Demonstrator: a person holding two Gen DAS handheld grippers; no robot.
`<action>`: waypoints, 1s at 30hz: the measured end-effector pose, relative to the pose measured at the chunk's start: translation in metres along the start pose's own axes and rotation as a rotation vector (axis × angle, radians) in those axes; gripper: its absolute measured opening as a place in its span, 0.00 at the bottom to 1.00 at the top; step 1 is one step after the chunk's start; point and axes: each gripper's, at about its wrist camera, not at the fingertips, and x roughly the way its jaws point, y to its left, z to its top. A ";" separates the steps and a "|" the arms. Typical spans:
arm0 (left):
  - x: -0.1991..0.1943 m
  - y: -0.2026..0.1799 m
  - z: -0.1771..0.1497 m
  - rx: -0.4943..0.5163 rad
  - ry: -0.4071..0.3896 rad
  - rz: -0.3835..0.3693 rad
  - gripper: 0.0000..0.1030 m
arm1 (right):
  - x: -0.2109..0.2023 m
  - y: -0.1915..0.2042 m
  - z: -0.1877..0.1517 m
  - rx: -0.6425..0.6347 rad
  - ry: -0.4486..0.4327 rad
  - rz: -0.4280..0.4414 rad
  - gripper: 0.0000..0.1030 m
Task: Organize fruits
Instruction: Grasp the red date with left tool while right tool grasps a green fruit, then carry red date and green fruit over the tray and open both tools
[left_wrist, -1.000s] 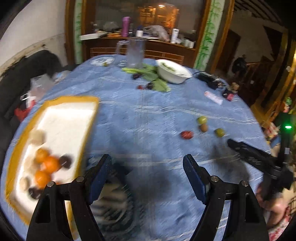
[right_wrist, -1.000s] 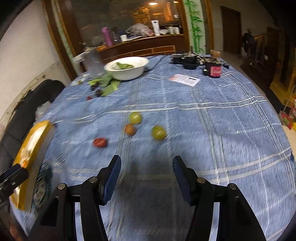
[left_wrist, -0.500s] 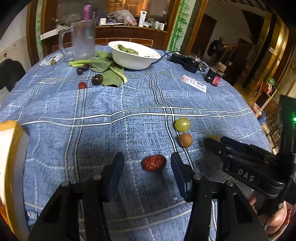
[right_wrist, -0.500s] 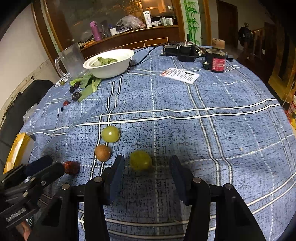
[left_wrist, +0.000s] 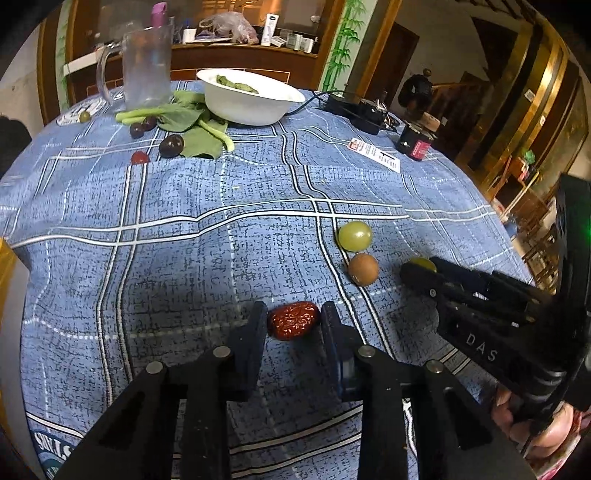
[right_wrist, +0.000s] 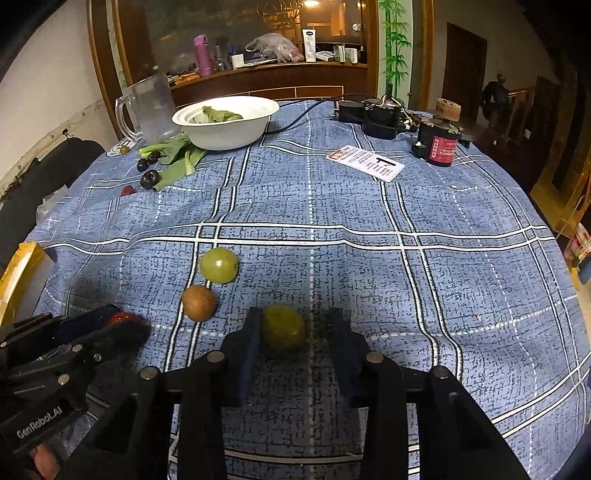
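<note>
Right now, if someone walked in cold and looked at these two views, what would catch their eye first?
Two black grippers at the near edge of the blue checked tablecloth: the left gripper, jaws just closing, pinches a wrinkled red date, while the right gripper, also just closing, straddles a yellow-green fruit with a gap on one side. Between them lie a green grape and a brown fruit; a white bowl sits far back.

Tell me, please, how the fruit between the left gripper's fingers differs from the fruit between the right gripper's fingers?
The red date is dark red, wrinkled and oblong; the green fruit is yellow-green, smooth and rounder. The date fills the gap between the left gripper fingers, while the green fruit sits against one finger of the right gripper, leaving a gap. Both rest on the blue tablecloth.
</note>
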 end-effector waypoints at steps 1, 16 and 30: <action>0.000 -0.001 0.000 0.003 0.000 0.003 0.27 | -0.001 0.001 -0.001 -0.002 0.000 0.006 0.25; -0.026 0.007 0.003 -0.034 -0.100 0.043 0.27 | -0.016 -0.003 -0.001 0.078 -0.030 0.151 0.25; -0.070 0.009 -0.005 -0.090 -0.189 0.074 0.27 | -0.032 0.000 -0.001 0.091 -0.103 0.108 0.25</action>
